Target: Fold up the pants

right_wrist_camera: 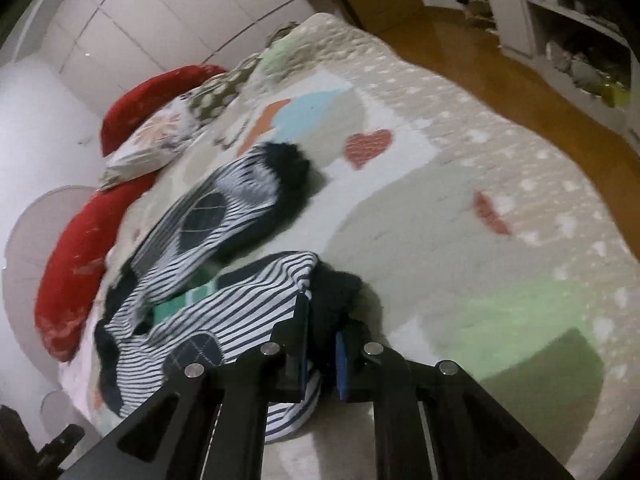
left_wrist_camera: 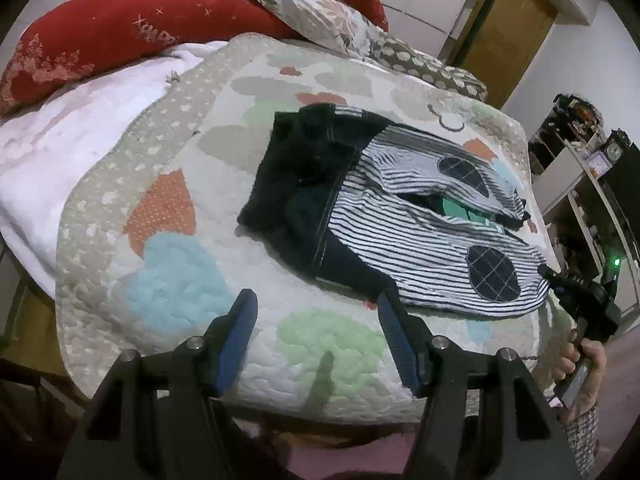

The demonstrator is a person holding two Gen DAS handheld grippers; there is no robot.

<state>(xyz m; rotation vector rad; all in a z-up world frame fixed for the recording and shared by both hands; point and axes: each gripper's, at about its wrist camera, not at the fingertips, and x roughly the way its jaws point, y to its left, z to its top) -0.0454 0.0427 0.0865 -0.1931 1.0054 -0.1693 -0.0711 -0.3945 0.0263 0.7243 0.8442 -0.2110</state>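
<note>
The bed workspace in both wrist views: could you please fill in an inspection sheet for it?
Surface: patchwork quilt covering the bed, lying fairly flat.
Job's things: striped pants with dark waist and knee patches, spread on the quilt, legs apart.
Clutter: red pillows, floral pillow, white blanket at the head end.
Grippers: left gripper open, holding nothing, above the quilt; right gripper shut on a leg cuff of the pants.
Cables: nothing seen.
Surroundings: wooden door, shelving, wooden floor.
</note>
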